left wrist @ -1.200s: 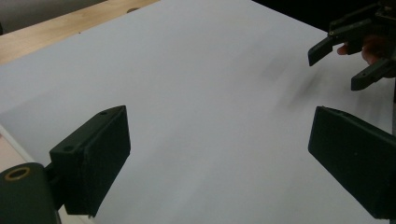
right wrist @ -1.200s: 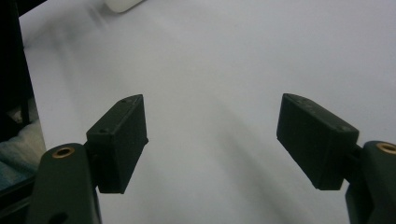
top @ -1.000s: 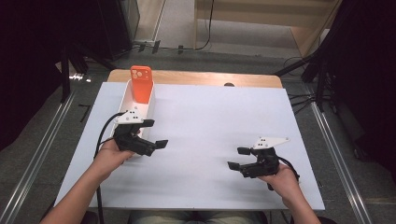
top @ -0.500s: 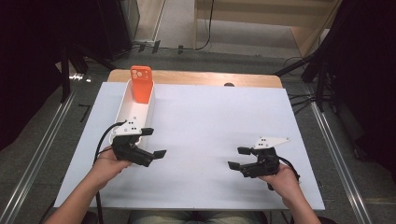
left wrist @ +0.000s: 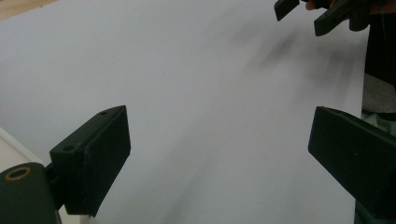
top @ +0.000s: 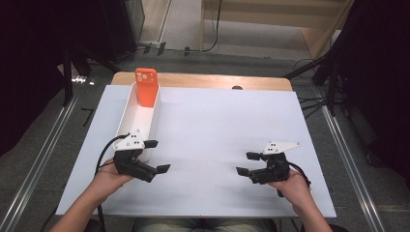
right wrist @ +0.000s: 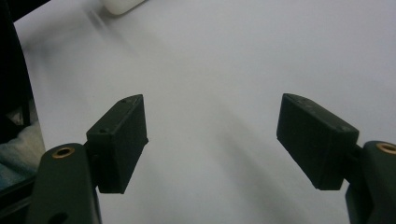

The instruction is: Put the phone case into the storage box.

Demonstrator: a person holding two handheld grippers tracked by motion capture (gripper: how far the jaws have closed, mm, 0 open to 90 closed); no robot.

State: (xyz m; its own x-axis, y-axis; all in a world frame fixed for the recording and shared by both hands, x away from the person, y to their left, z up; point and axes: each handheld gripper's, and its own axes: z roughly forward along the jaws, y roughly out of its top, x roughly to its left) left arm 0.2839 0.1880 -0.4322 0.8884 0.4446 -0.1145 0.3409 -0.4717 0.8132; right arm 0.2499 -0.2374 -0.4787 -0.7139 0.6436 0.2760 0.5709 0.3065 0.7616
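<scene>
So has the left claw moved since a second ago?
Yes. The left claw has drawn back toward the person, away from the orange phone case, sliding down along the white tray to its near end.

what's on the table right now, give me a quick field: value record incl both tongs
surface: white table top
tray: long white tray at left, running away from the person
phone: orange phone standing upright at tray's far end
left tongs: open, empty, at tray's near end
right tongs: open, empty, over bare table
hands: one on each
</scene>
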